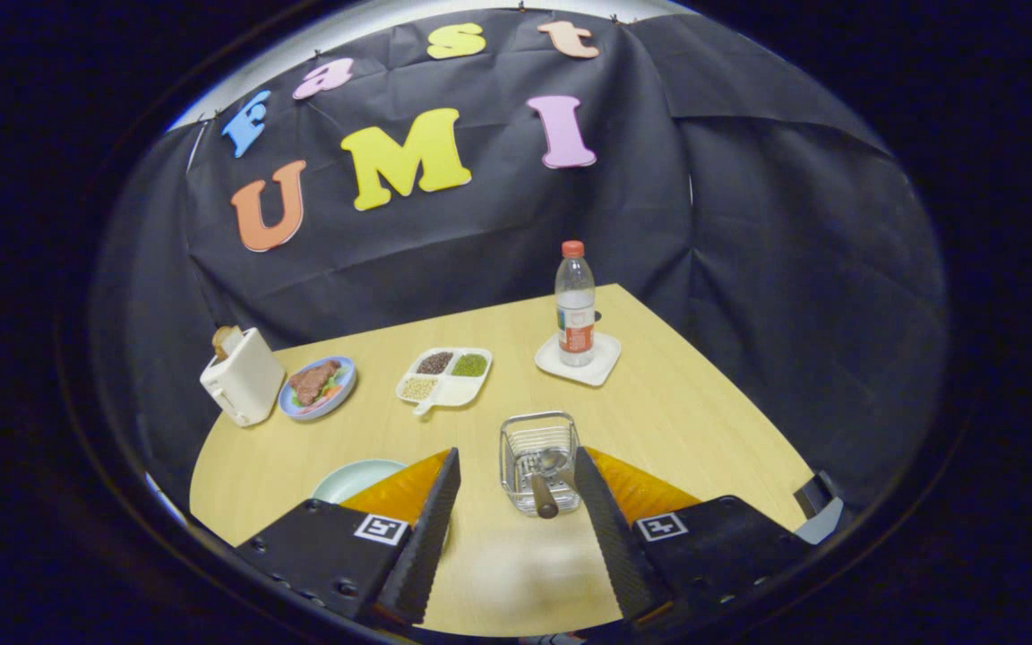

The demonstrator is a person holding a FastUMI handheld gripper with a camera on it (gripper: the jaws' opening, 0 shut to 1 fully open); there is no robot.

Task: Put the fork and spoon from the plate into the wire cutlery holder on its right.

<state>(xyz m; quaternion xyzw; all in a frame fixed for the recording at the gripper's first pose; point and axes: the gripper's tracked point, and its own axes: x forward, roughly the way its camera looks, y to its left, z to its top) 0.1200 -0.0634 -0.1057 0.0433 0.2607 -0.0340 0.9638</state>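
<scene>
Starting at the left of the frame, a white toaster (242, 388) stands near the tabletop (704, 421) edge with something brown poking from its slot, and just beside it sits a blue-rimmed dish (319, 388) of meat and vegetables. Lower down, partly hidden behind the left finger, lies the pale green plate (356, 478); the part that shows is bare, with no fork or spoon visible on it. Toward the middle of the frame a white divided tray (444, 376) holds three heaps of grains or beans.

The gripper (516, 502) has its fingers wide apart and grips nothing. Just ahead of the right finger, between the two fingertips, stands the wire cutlery holder (539, 459). Inside it a spoon (552, 462) shows its bowl, and a dark handle sticks out toward the camera. Whether the fork is also in there I cannot tell; the wires and the finger hide much of the inside.

By my reading, at least the spoon is already delivered, and the task is either finished or lacks only the fork.

Right of centre, further back, a water bottle (575, 305) with a red cap stands on a white square coaster (579, 361). Its label is too small to read. Each finger base carries a square black-and-white marker, not legible text.
</scene>
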